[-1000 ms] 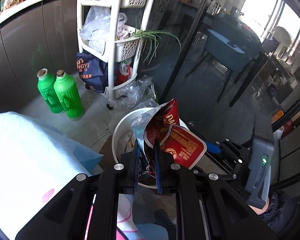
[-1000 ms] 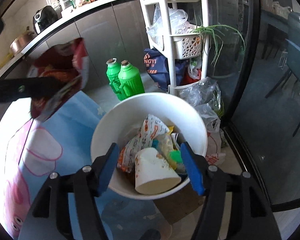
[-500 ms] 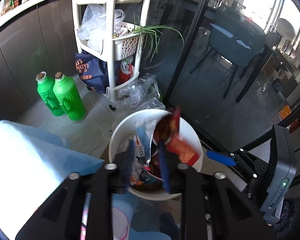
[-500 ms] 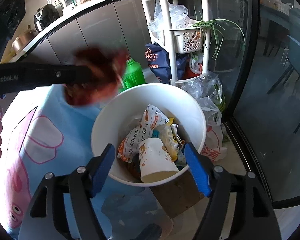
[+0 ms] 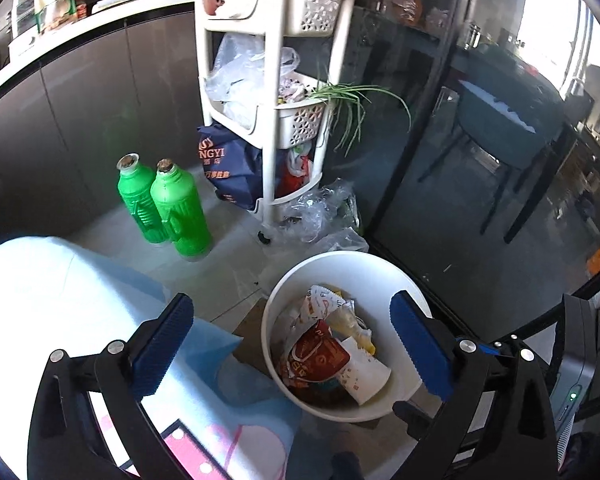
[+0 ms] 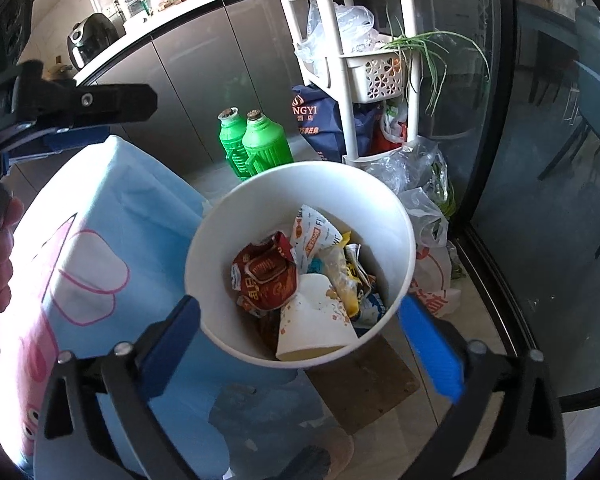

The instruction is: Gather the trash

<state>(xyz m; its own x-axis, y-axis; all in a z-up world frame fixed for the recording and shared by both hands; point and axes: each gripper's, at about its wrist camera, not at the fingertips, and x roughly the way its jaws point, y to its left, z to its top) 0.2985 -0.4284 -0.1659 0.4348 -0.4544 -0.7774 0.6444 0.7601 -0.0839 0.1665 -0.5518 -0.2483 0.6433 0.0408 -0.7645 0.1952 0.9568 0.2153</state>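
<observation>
Left gripper [image 5: 288, 344]: I see its jaws opening, spread wide with nothing between the pads; it hangs tilted down over the near rim of the bin.
Right gripper [image 6: 300, 340]: jaws also opening, wide apart and empty, straddling my view of the bin from above.
White bin [image 6: 400, 216]: stands on the floor beside the table, on a brown board; round, open-topped, part full.
Red snack wrapper [image 6: 266, 276]: lies crumpled inside the bin, on top of the other rubbish, touching the paper cup. I judge it very light, soft and crinkly, with a slick foil skin; I would pinch a raised fold or the torn edge, not the flat face, or it will slide out.
Paper cup [image 6: 312, 328]: on its side in the bin against the near wall. Light and easily crushed, I think; take it across the rim with a gentle squeeze.
Printed paper wrap [image 6: 312, 232]: behind the wrapper, half upright. Limp and thin by the look of it; any free corner would serve.
Table [image 6: 112, 200]: covered with a pale blue cloth with pink drawings; the part I can see carries no loose trash.
Loose plastic bags [image 5: 320, 212]: on the floor by the white rack, well apart from both grippers; I cannot tell whether they count as trash. Floppy, so I would gather a bunched part.
</observation>
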